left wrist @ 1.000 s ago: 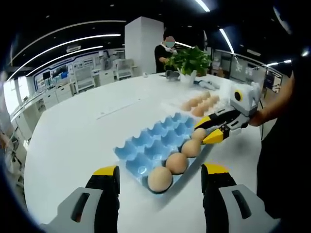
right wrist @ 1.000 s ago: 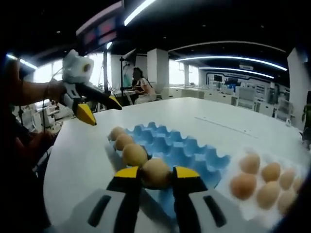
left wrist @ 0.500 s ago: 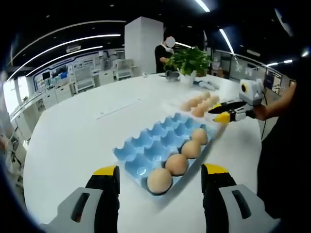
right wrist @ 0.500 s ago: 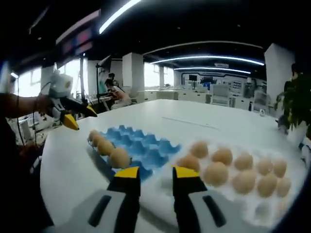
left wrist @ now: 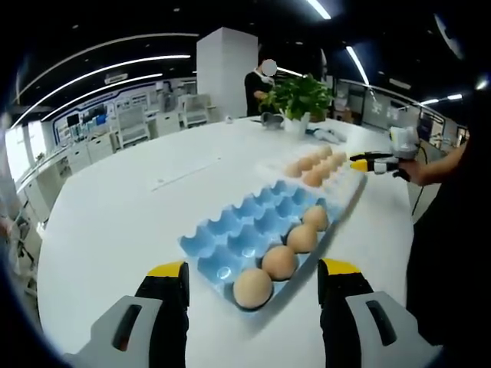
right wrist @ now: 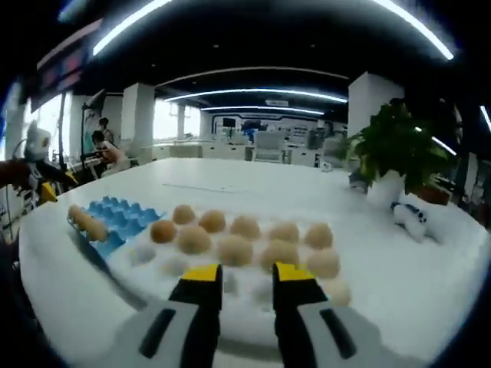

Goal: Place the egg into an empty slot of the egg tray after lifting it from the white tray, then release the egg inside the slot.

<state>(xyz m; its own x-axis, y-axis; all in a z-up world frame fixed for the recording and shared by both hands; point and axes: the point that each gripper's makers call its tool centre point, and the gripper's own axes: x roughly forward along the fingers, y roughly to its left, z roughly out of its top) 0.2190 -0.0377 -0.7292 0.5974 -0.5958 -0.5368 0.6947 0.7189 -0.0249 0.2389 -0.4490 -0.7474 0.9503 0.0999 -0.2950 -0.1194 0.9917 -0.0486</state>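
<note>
Four brown eggs (left wrist: 279,261) sit in a row along one edge of the blue egg tray (left wrist: 244,230), and the other cups of that tray are bare. Just past it on the white table (left wrist: 115,222) lies the white tray (right wrist: 253,295), with more brown eggs (right wrist: 234,249) resting in its dips and some dips bare. The right gripper (right wrist: 247,274) hangs right over the near edge of the white tray; its yellow-tipped jaws stand a little apart and nothing is between them. The left gripper (left wrist: 253,268) waits at the near end of the blue egg tray with its jaws spread wide and nothing in them. A green plant (right wrist: 397,146) in a white pot stands farther back on the table.
</note>
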